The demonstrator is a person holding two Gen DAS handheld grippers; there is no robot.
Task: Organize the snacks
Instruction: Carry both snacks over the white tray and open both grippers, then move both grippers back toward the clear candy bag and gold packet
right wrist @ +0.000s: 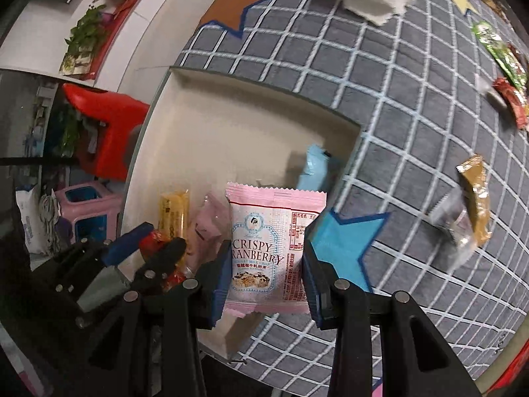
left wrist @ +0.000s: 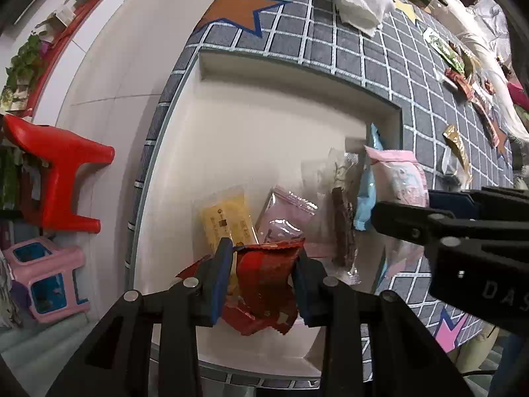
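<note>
My left gripper (left wrist: 263,281) is shut on a crinkled red snack packet (left wrist: 264,284), held above the near part of a shallow white tray (left wrist: 258,125). In the tray lie a yellow packet (left wrist: 226,218), a pink packet (left wrist: 284,218), a clear-wrapped dark bar (left wrist: 342,225) and a light blue packet (left wrist: 367,195). My right gripper (right wrist: 266,281) is shut on a pink "Crispy Cranberry" packet (right wrist: 271,251), hanging over the tray's near right corner (right wrist: 350,129). That same packet (left wrist: 401,178) shows at the right of the left wrist view. The left gripper (right wrist: 145,248) appears at the lower left of the right wrist view.
The tray sits on a grey grid-patterned cloth (left wrist: 363,46) with star patches. Loose snacks lie scattered on the cloth at the right: a gold packet (right wrist: 476,198), a green one (right wrist: 496,53), red ones (right wrist: 512,102). A white tissue pack (left wrist: 360,3) lies at the far side. Red (left wrist: 56,178) and pink (left wrist: 49,278) stools stand on the floor to the left.
</note>
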